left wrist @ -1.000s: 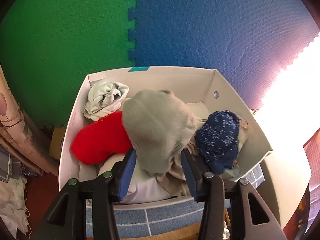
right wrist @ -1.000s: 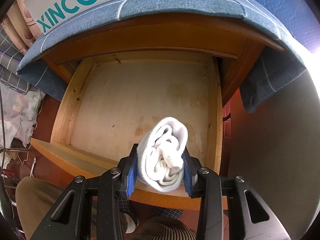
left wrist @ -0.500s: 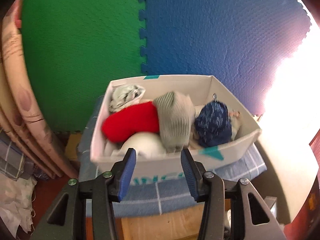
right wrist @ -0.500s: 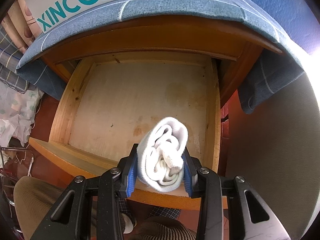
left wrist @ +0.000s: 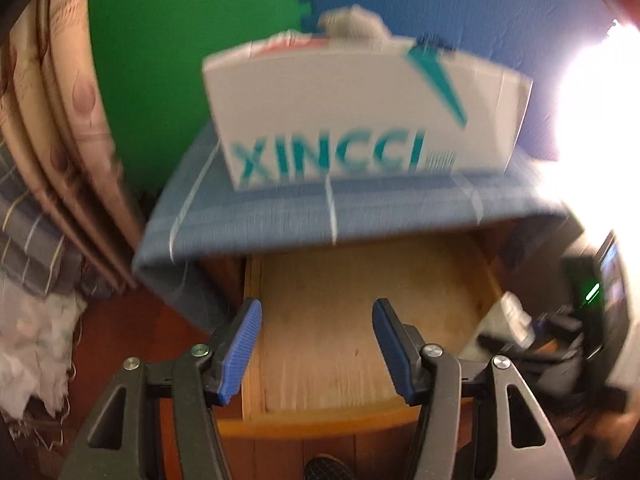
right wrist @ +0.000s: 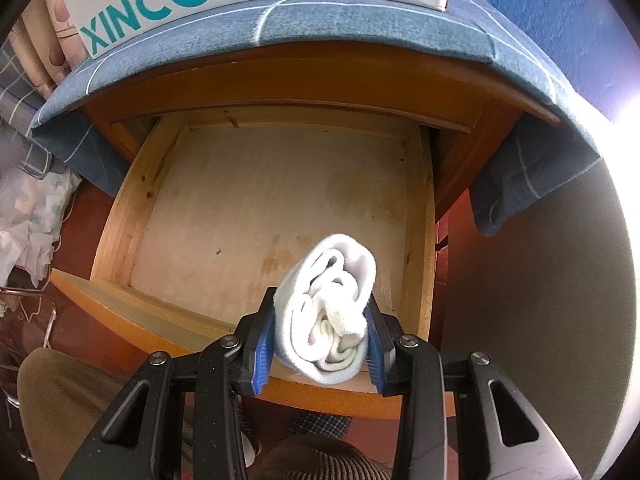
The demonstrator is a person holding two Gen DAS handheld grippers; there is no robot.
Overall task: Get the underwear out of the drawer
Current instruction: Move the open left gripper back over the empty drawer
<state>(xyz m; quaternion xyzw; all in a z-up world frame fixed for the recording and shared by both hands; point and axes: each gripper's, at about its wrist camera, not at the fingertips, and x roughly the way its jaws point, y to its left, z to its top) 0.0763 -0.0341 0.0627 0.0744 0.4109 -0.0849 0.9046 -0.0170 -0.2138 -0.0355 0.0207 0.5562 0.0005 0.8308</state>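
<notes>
Below the cloth-covered cabinet top point(right wrist: 360, 20), on which a shoe box point(left wrist: 360, 112) holding rolled garments stands, the open wooden drawer point(right wrist: 276, 216) shows a bare floor, apart from the single rolled white underwear point(right wrist: 328, 316) clenched between the pads of the right gripper point(right wrist: 320, 344) over the drawer's front right corner. The left gripper point(left wrist: 316, 344), its jaws opening with nothing between them, points down at the drawer. Judged from this, the step in hand is carrying off the last roll; the next move calls for lifting it clear of the front rim and over to the box.
</notes>
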